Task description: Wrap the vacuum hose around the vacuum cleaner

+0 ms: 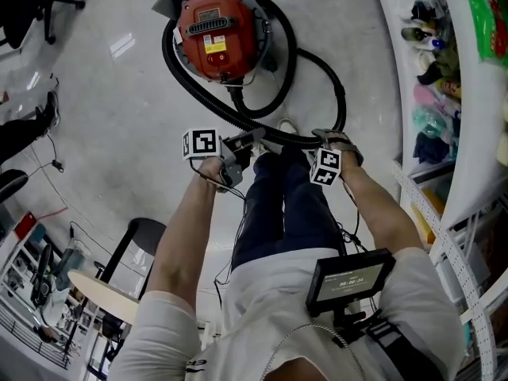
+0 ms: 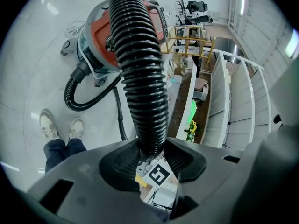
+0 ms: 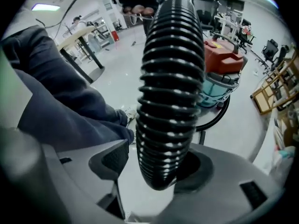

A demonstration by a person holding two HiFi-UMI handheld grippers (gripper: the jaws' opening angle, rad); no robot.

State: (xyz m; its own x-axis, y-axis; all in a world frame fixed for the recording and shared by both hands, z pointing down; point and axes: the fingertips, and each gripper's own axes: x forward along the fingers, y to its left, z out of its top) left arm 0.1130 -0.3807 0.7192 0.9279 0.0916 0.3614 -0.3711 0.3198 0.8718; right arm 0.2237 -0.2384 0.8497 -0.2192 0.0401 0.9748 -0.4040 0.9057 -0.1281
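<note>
Black ribbed hose loops loosely round the red vacuum cleaner at 12 o'clock, left gripper pinching it, right gripper spread with hose unclamped between its jaws, so the springy coil could slip and unwind.

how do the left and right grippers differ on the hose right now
The left gripper is clamped on the hose, gripped from both sides; the right gripper stands open, one jaw clear of it. The left holds a straight stretch, the right sits where the hose bends. Both have the hose between their jaws.
</note>
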